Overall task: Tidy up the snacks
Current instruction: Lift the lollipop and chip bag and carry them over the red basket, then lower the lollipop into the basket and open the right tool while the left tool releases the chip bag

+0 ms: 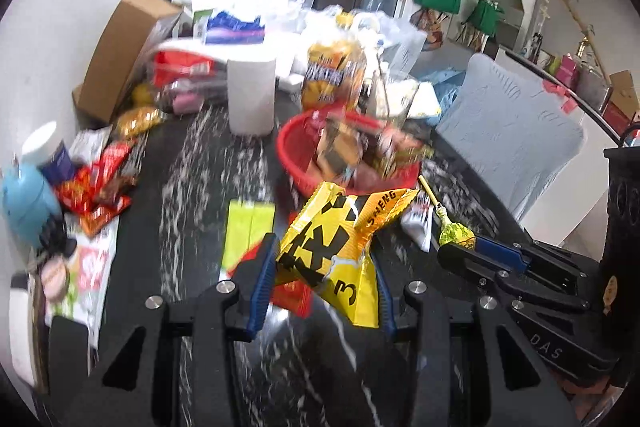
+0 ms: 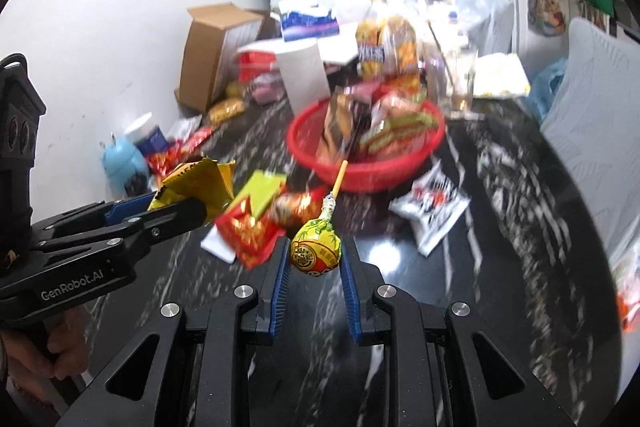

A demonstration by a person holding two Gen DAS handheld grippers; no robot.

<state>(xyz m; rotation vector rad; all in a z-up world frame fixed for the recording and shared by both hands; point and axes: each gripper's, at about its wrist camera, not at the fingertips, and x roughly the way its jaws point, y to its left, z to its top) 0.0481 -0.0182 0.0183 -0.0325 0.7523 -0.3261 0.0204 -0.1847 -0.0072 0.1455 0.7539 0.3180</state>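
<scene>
My left gripper [image 1: 326,259] is shut on a yellow snack bag with black print [image 1: 336,247] and holds it above the dark marble table [image 1: 192,187]; the bag also shows in the right wrist view [image 2: 196,183]. My right gripper [image 2: 316,255] is shut on a yellow-green lollipop [image 2: 316,247], its stick pointing up toward the basket; the lollipop also shows in the left wrist view [image 1: 456,237]. A red basket [image 2: 360,171] with several snack packs stands ahead of both grippers, also seen in the left wrist view [image 1: 292,155].
Loose packs lie on the table: a green pack [image 2: 266,191], red packs [image 2: 248,231] and a white pack [image 2: 432,207]. A paper roll [image 1: 251,95], a cardboard box [image 1: 120,55], a blue bottle [image 1: 28,199] and a chair back [image 1: 508,143] surround the table.
</scene>
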